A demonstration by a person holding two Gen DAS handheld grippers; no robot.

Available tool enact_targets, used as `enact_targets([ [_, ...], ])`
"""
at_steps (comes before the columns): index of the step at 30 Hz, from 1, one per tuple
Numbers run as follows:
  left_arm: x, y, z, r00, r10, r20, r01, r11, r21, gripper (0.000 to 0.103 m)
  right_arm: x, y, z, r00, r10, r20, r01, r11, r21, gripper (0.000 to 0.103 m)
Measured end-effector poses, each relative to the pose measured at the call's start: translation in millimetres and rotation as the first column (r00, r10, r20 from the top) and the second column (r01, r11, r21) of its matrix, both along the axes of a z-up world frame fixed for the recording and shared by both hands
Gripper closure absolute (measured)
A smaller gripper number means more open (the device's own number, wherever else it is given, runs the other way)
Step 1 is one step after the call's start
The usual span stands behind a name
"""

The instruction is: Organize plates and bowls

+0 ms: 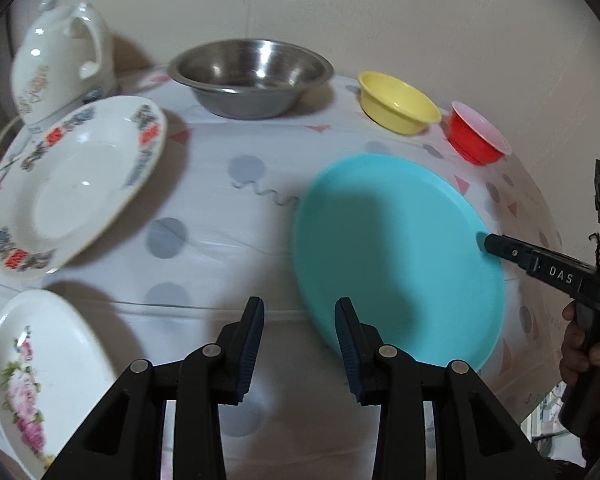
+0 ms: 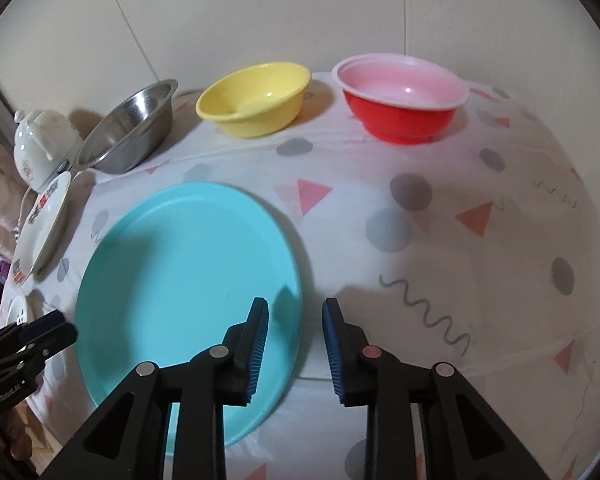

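Right gripper hangs with its jaws parted and nothing clamped; its left finger sits over the right edge of the turquoise plate, which lies flat on the table. Left gripper is parted too, gripping nothing, its right finger over that same plate's near-left rim. In the right wrist view, the bowls line up at the back: steel bowl at ten o'clock from the plate, yellow bowl at twelve, red bowl out at two. From the left wrist view, a patterned white plate lies at nine o'clock from the turquoise one, well apart, with a floral plate at seven, and a white kettle behind at ten.
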State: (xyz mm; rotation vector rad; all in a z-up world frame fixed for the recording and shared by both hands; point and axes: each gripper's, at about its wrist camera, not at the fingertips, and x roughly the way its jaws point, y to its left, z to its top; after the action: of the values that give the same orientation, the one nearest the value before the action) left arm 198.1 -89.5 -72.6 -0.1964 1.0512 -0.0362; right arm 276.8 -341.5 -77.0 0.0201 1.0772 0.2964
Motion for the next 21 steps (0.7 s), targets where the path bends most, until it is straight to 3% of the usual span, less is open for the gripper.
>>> enact_targets([
  [8, -12.2, 48.0, 18.9, 0.998, 0.037, 0.056, -0.036, 0.999, -0.033, 0.064, -6.3, 39.1, 16.8, 0.998, 0.063, 0.012, -0.064, 0.994, 0.084, 0.075],
  [11, -15.3, 71.0, 25.9, 0.996, 0.049, 0.069, -0.046, 0.998, -0.038, 0.063, -11.6, 67.1, 19.3, 0.994, 0.11, 0.0, -0.109, 0.985, 0.133, 0.075],
  [15, -22.5, 105.9, 34.0, 0.993, 0.081, 0.088, -0.076, 0.996, -0.049, 0.051, -14.0, 110.4, 22.9, 0.985, 0.174, -0.024, -0.163, 0.958, 0.235, 0.075],
  [21, -28.0, 170.2, 38.3, 0.986, 0.139, 0.09, -0.134, 0.989, -0.055, 0.051, -16.8, 176.9, 19.4, 0.97, 0.237, -0.052, -0.211, 0.929, 0.304, 0.075],
])
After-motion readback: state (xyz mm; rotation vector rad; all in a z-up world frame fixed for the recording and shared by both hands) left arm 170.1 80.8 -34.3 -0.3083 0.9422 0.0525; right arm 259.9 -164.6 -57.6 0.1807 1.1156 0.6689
